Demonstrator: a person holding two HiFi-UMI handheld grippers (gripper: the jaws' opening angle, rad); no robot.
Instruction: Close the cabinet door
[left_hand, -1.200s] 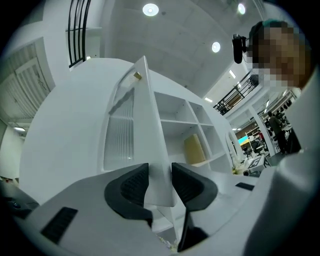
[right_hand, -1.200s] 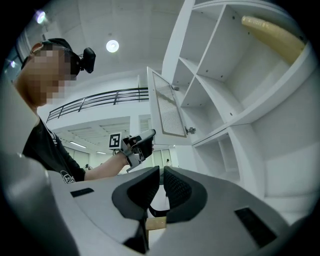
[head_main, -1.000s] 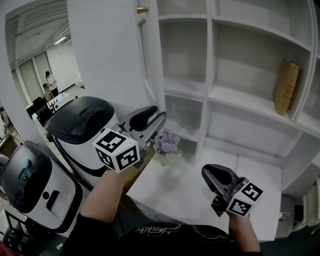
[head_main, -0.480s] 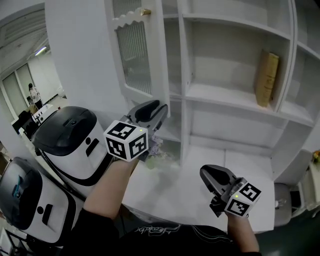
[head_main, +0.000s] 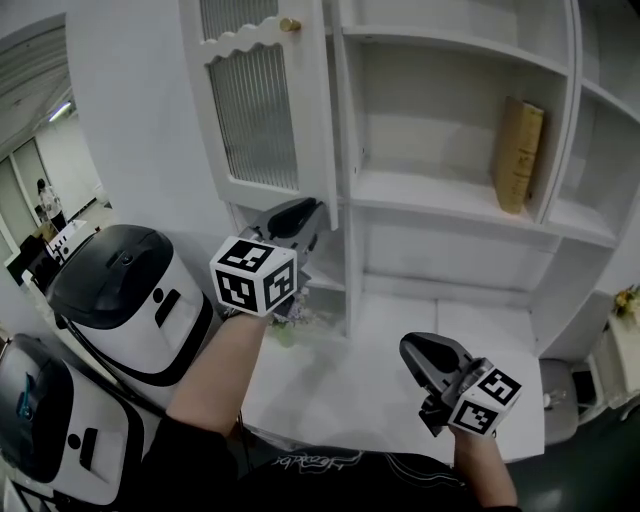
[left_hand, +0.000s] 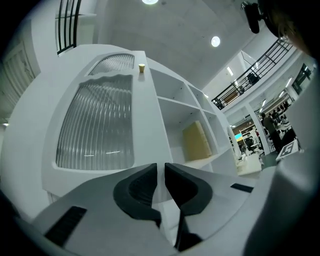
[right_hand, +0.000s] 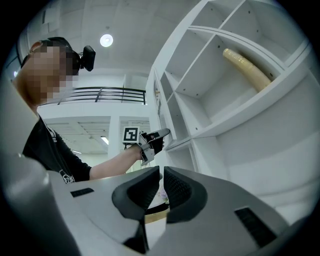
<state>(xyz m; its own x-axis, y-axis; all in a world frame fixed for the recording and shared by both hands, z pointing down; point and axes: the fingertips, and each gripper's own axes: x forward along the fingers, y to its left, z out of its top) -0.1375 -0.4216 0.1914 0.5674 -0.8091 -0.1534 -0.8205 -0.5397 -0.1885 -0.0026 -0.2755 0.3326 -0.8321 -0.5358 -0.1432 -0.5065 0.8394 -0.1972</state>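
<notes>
The white cabinet door (head_main: 255, 110) with ribbed glass and a small gold knob (head_main: 290, 24) stands partly swung in toward the open shelves (head_main: 440, 190). My left gripper (head_main: 305, 212) is raised to the door's lower right corner, its tips by the door's bottom edge. In the left gripper view the door (left_hand: 97, 125) fills the space ahead, and the left gripper (left_hand: 161, 172) has its jaws closing to a thin gap, with no clear thing between the pads. My right gripper (head_main: 418, 350) hangs low over the white table (head_main: 400, 390), shut and empty, away from the cabinet.
A tan book (head_main: 518, 150) leans on an upper shelf. Two white and black machines (head_main: 120, 290) stand to the left below the door. A small pot of purple flowers (head_main: 290, 315) sits on the table's edge under my left arm.
The door has swung from edge-on toward the cabinet, so its glass face shows. My left gripper moved right with it and its jaws narrowed. The right gripper barely shifted.
</notes>
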